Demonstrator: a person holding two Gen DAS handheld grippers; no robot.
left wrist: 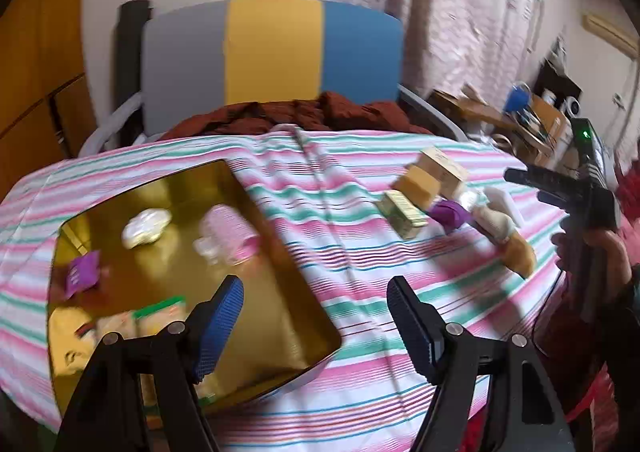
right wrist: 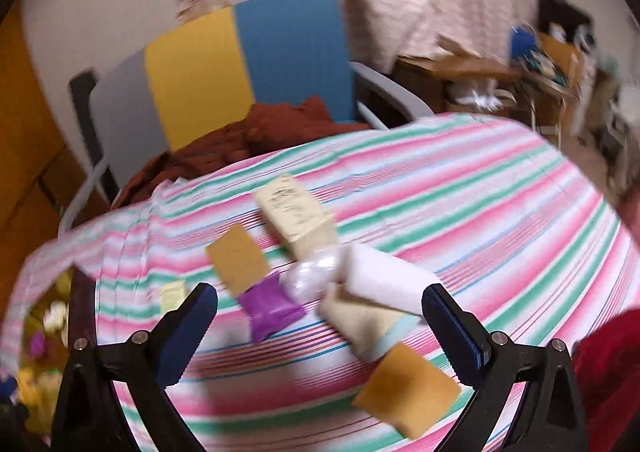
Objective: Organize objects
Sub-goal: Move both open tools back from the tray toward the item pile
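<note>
A gold tin tray [left wrist: 288,264] lies on the striped cloth at the left and holds several small packets, among them a purple one [left wrist: 82,274] and a pink one [left wrist: 232,232]. My left gripper [left wrist: 316,316] hangs open over the tray's near right corner, nothing between its fingers. A pile of packets lies to the right: a cream box [right wrist: 296,212], an orange packet [right wrist: 238,266], a purple packet [right wrist: 270,310], a white block [right wrist: 384,276] and another orange packet [right wrist: 408,392]. My right gripper [right wrist: 320,326] hovers open just above this pile, empty. In the left wrist view it shows at the right edge [left wrist: 576,188].
A grey, yellow and blue chair [left wrist: 276,52] with a brown cloth [left wrist: 296,116] on its seat stands behind the table. Cluttered shelves and boxes [left wrist: 532,120] sit at the far right. The table's striped cloth [left wrist: 344,272] lies bare between tray and pile. A hand [left wrist: 596,256] holds the right gripper.
</note>
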